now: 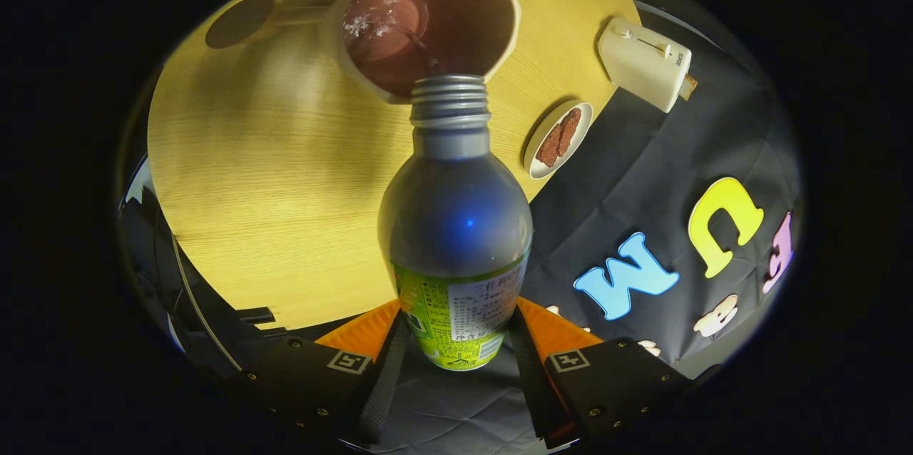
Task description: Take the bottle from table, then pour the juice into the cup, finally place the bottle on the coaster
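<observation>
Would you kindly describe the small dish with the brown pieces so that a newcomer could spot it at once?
Start at the round wooden table. Beyond the bottle held in the jaws of the gripper, look near the table's edge by the black cloth, between the bottle's neck and the cream box. The small white dish lies there; unlike the large cup of dark juice, it is shallow and holds brown pieces.

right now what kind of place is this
Likely a staged tabletop booth, not a real kitchen: a wooden table against black cloth, with the gripper holding a bottle tipped into a cup.
</observation>
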A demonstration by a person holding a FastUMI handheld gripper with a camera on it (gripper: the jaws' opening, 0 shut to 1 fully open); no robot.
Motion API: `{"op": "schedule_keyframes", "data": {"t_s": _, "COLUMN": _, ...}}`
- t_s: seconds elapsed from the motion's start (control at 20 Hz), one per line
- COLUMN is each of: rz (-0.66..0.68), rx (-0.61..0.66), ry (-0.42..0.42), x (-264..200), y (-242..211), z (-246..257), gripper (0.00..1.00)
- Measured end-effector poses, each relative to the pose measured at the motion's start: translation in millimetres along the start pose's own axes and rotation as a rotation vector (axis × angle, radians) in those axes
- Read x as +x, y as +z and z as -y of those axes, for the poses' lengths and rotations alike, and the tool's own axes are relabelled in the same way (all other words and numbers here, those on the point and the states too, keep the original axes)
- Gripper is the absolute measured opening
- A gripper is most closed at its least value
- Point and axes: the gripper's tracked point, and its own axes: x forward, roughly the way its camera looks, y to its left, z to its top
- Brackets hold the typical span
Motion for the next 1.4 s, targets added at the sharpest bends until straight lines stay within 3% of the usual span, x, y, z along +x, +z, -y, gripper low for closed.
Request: {"op": "schedule_keyframes", "data": {"t_s": 1.4, "rz": -0.031, "rx": -0.071, "ry": 0.019, "x": -7.1, "y": -10.3, "z": 14.6, "gripper": 0.76}}
